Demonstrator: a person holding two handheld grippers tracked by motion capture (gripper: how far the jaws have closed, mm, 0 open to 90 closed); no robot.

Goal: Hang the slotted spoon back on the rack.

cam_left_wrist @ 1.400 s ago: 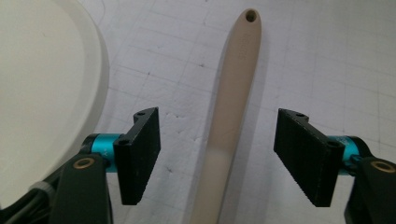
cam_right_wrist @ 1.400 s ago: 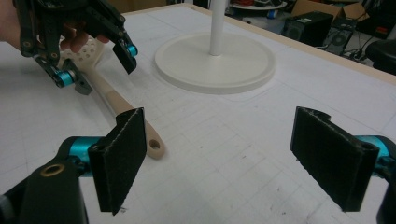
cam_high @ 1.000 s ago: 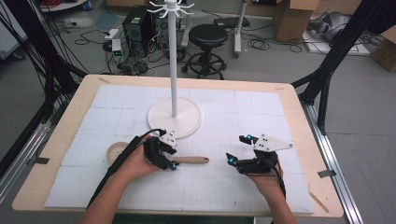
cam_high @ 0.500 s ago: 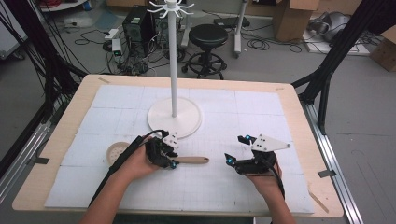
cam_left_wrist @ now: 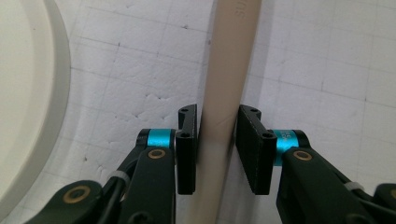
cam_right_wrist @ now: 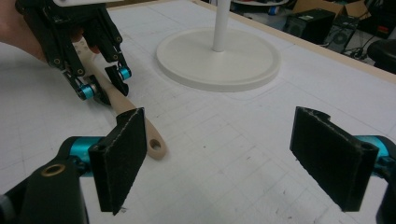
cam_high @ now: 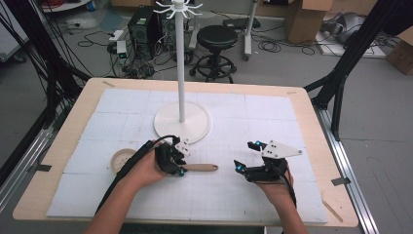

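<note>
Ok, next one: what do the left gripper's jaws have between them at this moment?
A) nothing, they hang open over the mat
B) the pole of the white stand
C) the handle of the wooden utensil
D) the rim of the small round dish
C: in the left gripper view both pads of the left gripper press on the wooden utensil's handle, having just closed on it.

Left gripper (cam_right_wrist: 103,83) clamping wooden handle (cam_right_wrist: 135,123)

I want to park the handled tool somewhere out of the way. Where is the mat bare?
Bare: the far corners either side of the stand base, and the near strip by the table edge. Crowded: left gripper shut on the wooden handle, next to the small bowl.
</note>
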